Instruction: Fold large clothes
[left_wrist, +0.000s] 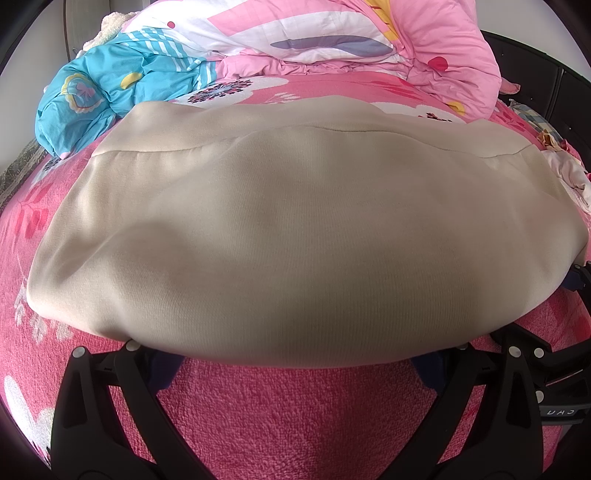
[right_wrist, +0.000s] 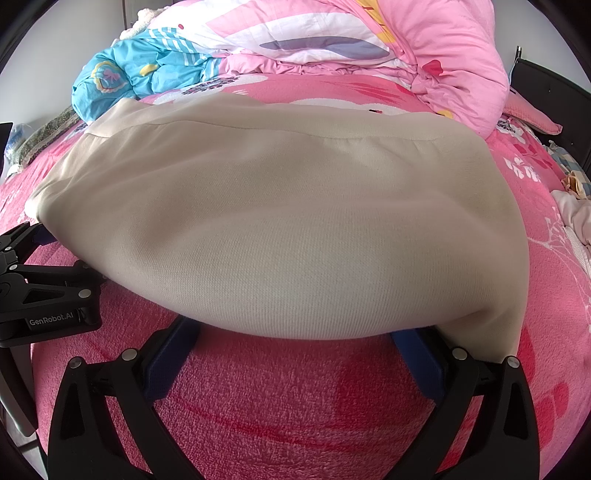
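Beige garment (left_wrist: 295, 229) folded on bed (left_wrist: 295, 406); left gripper (left_wrist: 295, 360), right gripper (right_wrist: 295, 339) jaws spread wide at near hem, gripping nothing. Risk: single-layer pinch unravels fold.

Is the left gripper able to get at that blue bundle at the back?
Probably not directly: the beige garment lies spread across the pink blanket between the left gripper and the blue bundle, so it must pass over it.

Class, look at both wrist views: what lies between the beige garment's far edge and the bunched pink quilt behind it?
A bare strip of the pink floral blanket separates the beige garment from the pink quilt; nothing else rests there in either wrist view.
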